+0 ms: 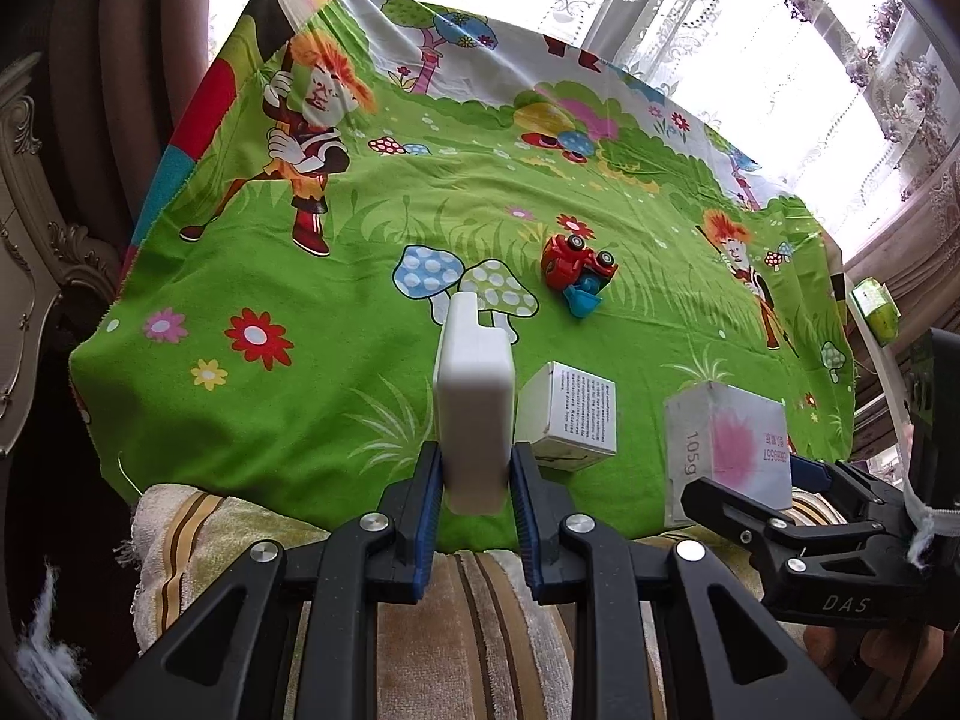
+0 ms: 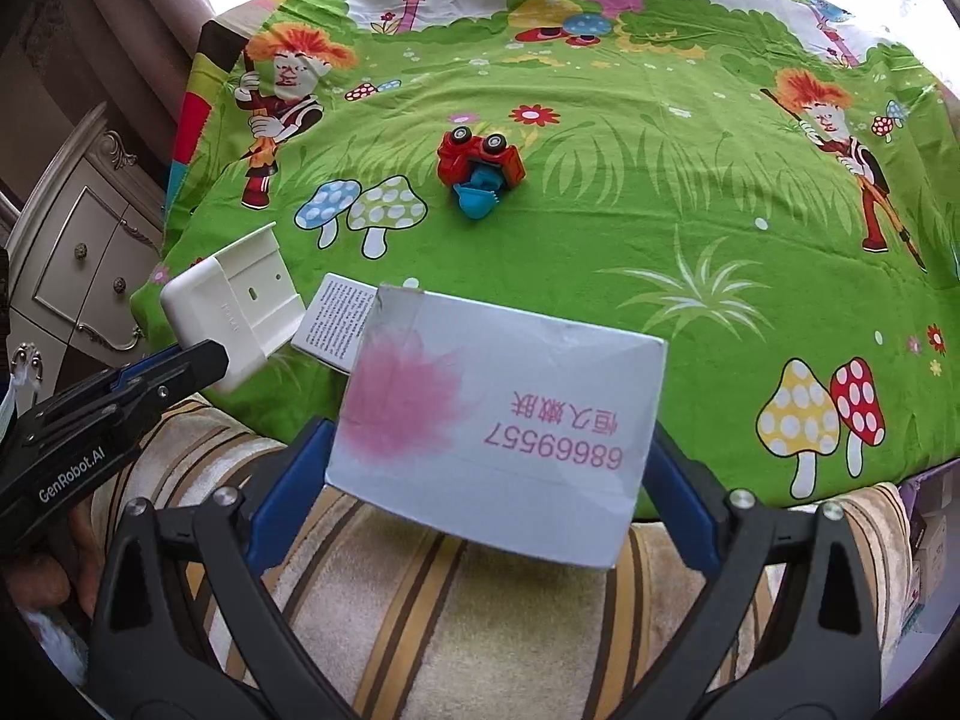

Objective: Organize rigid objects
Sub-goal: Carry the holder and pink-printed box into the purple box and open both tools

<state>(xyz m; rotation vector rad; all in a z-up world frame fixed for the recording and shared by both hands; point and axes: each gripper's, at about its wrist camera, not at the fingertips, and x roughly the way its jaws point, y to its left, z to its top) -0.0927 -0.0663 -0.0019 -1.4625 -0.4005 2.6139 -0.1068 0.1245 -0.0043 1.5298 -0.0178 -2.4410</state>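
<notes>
White plastic fills the left wrist view: the left gripper point(image 1: 474, 480) has its jaws narrow, clamped on the two flat sides of a white plastic holder point(image 1: 474, 402) that stands on end, probably so it can be carried clear of the cloth and set down in line with the boxes. It points steeply down over the near edge of the green cartoon tablecloth point(image 1: 300, 312). Just right of it a small white box point(image 1: 567, 420) lies on the cloth; a red toy car point(image 1: 577, 267) lies overturned toward the middle.

In the right wrist view the right gripper point(image 2: 486, 480) has its jaws wide, gripping a pink-printed carton point(image 2: 498, 420) by its short ends, print facing the camera. It too tilts down at the near edge, above a striped towel point(image 2: 480, 612).
</notes>
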